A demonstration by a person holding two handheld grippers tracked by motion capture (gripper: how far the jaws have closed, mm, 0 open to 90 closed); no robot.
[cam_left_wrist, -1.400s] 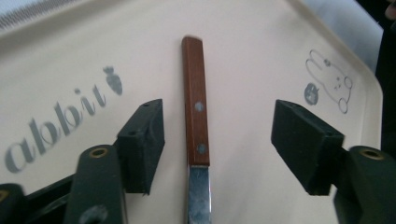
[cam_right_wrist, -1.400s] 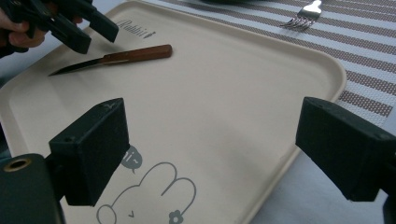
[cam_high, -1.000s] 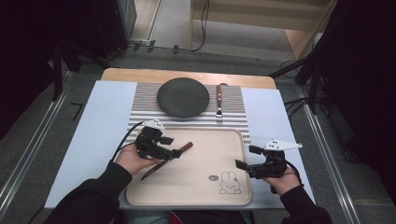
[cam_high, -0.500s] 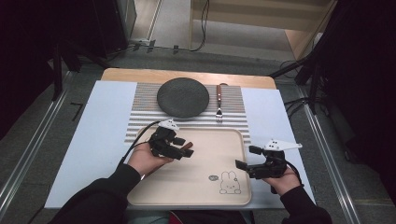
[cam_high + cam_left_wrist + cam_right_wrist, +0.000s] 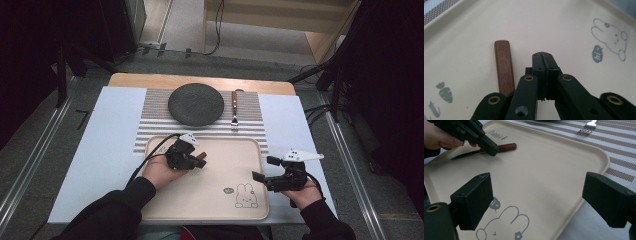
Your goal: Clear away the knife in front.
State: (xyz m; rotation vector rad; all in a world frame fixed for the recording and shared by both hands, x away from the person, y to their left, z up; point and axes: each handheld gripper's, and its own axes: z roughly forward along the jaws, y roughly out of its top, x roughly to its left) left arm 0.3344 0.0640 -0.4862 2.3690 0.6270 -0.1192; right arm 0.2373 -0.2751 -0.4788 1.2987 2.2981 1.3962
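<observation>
The knife [image 5: 484, 151] looks light, stiff and thin, and it lies flat, so I judge it awkward to pinch off a smooth surface. The wooden handle [image 5: 504, 66] is the place to take it, since it is thicker and less slippery than the dark blade. That handle is a reddish-brown strip with a rounded end; the blade tapers to a point toward my left hand. It lies on the cream tray [image 5: 250, 150], in its far left part, just beside my left gripper [image 5: 199, 162], whose jaws are pressed together with nothing between them. My right gripper [image 5: 263, 169] hovers at the tray's right edge, jaws spread wide, near a printed rabbit [image 5: 244, 196]. Beyond, on a striped mat [image 5: 250, 102], sit a dark plate [image 5: 195, 104] and a fork [image 5: 234, 110].
</observation>
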